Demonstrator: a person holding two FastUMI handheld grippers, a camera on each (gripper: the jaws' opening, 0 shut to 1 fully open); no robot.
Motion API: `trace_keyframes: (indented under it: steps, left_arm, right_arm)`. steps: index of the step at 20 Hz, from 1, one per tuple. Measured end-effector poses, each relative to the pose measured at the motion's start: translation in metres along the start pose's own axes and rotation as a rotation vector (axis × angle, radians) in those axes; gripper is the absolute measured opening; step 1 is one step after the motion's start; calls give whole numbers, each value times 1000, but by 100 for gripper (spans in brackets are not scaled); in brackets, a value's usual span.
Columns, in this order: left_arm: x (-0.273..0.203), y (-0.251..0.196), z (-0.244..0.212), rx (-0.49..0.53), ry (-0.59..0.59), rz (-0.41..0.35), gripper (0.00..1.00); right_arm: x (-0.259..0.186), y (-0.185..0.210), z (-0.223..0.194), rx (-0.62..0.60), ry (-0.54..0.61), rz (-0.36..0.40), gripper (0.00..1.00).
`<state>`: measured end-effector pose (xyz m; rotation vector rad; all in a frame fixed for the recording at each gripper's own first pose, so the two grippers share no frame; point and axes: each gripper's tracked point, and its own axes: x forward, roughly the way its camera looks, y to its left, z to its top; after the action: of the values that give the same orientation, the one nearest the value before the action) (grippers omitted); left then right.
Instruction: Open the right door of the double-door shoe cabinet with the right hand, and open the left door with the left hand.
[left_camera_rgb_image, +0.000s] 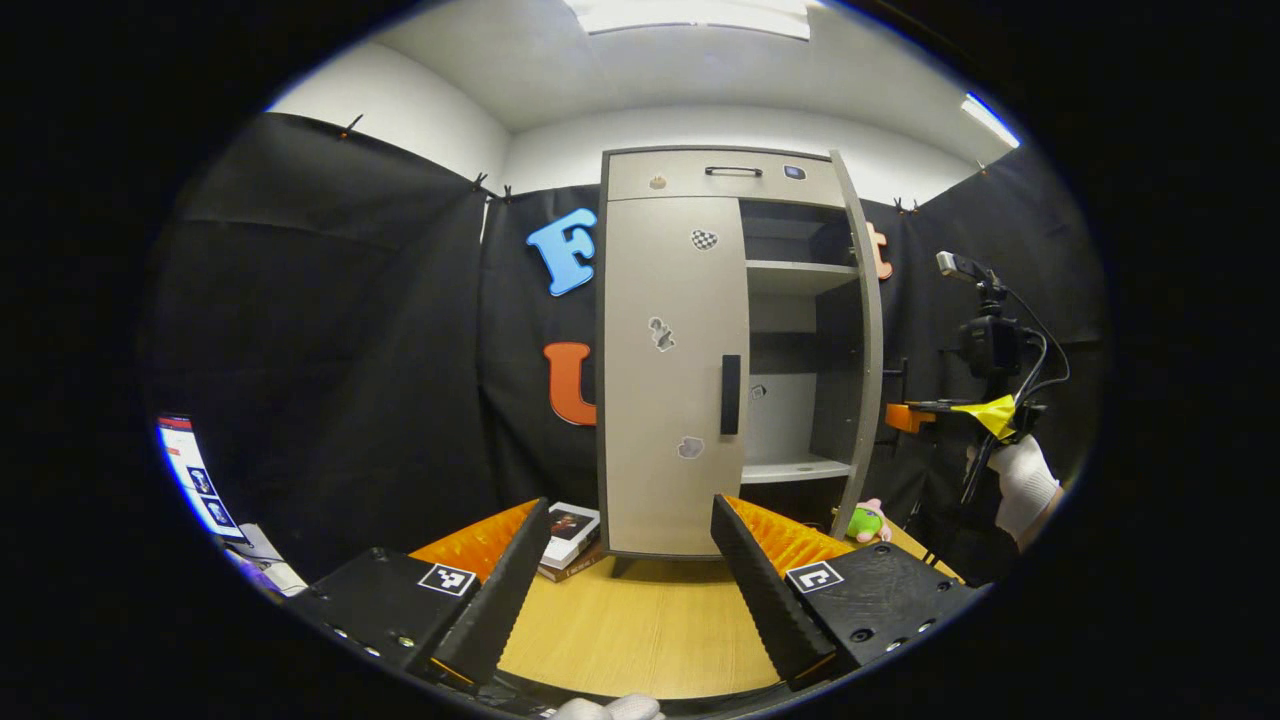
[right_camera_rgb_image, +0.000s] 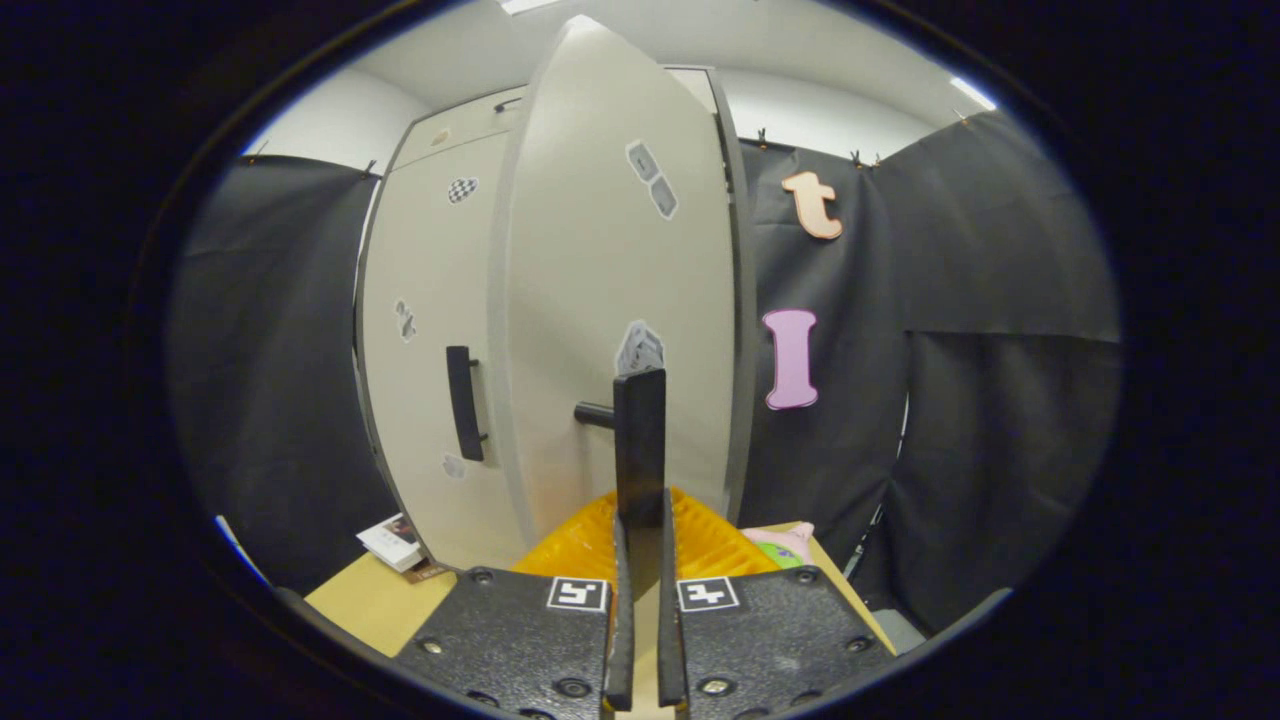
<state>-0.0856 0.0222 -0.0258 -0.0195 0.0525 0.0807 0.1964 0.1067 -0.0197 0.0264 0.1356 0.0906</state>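
Nearest us, at the bottom centre of the right gripper view, the right gripper (right_camera_rgb_image: 640, 520) has its jaws pressed together on the right door's handle (right_camera_rgb_image: 640, 440), because that grip lets us swing the right door (right_camera_rgb_image: 620, 300) outward; it stands edge-on, well open, mid-frame. In the left gripper view the left gripper (left_camera_rgb_image: 630, 560) sits low in the frame, jaws spread wide and holding nothing, above the worktop (left_camera_rgb_image: 630, 630) and aimed at the closed left door (left_camera_rgb_image: 670, 370), whose handle (left_camera_rgb_image: 730, 394) lies centre frame, well apart from us.
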Motion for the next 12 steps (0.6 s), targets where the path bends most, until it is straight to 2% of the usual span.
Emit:
trace_keyframes:
  steps: [6,12]
  left_arm:
    - [16,-34,4,-17,-18,-61,97]
    - [24,-72,7,-35,-10,-117,97]
  right_arm:
    - [1,-7,0,2,7,-39,7]
    - [0,-12,-1,-5,11,-26,4]
